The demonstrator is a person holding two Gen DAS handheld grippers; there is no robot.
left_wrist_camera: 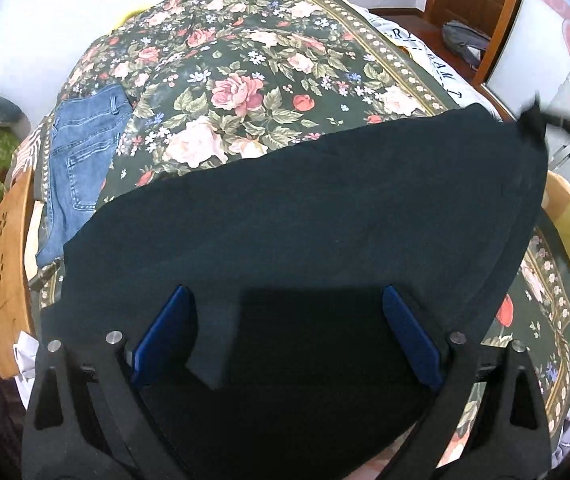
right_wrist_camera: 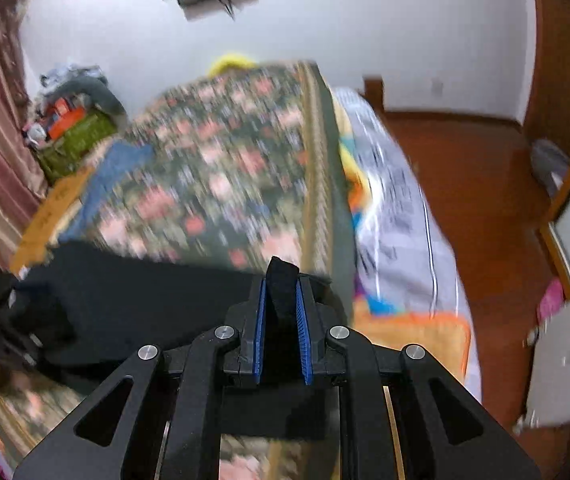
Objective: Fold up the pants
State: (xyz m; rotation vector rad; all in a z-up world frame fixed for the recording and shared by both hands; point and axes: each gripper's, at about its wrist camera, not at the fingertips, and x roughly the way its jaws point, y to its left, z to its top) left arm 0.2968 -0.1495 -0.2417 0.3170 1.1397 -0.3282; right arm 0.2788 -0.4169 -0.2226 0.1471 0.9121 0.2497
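Note:
Dark, nearly black pants (left_wrist_camera: 317, 208) lie spread across the near part of a bed with a floral cover (left_wrist_camera: 237, 80). My left gripper (left_wrist_camera: 285, 300) is open just above the pants, blue pads wide apart, holding nothing. My right gripper (right_wrist_camera: 281, 284) is shut on a corner of the pants (right_wrist_camera: 281, 276), which sticks up between its blue pads. In the left wrist view that gripper (left_wrist_camera: 533, 114) holds the far right corner of the pants, lifted at the bed's right edge. The right wrist view is motion-blurred; the pants (right_wrist_camera: 133, 296) stretch away to the left there.
Blue jeans (left_wrist_camera: 81, 148) lie on the bed's left side. A wooden footboard (left_wrist_camera: 7, 256) stands at the left. A white printed sheet (right_wrist_camera: 397, 216) hangs off the bed's right side over a wooden floor (right_wrist_camera: 477, 200). Clutter (right_wrist_camera: 73, 128) sits by the far wall.

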